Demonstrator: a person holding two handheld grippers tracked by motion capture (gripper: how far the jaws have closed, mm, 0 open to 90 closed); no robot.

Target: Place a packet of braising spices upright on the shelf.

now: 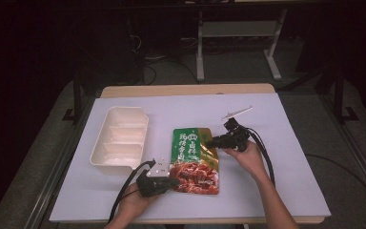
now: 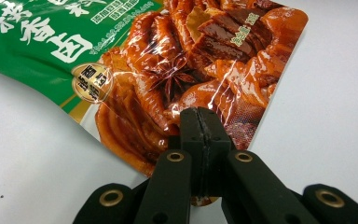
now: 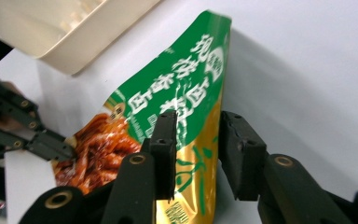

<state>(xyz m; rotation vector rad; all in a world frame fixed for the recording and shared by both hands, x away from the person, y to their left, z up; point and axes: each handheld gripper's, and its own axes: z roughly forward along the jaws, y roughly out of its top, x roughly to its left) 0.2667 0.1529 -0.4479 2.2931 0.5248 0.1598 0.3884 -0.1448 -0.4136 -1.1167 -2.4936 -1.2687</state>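
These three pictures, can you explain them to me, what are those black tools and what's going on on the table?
A person sits at a table holding a hand-held two-jaw gripper in each hand. One picture looks down from above; the other two come from cameras riding on each gripper. On the white surface lie a cream divided tray, a green and red food pouch and a small torn-off strip. The left gripper is clamped shut on the pouch's bottom corner. The right gripper has its jaws open around the pouch's side edge, not yet closed.
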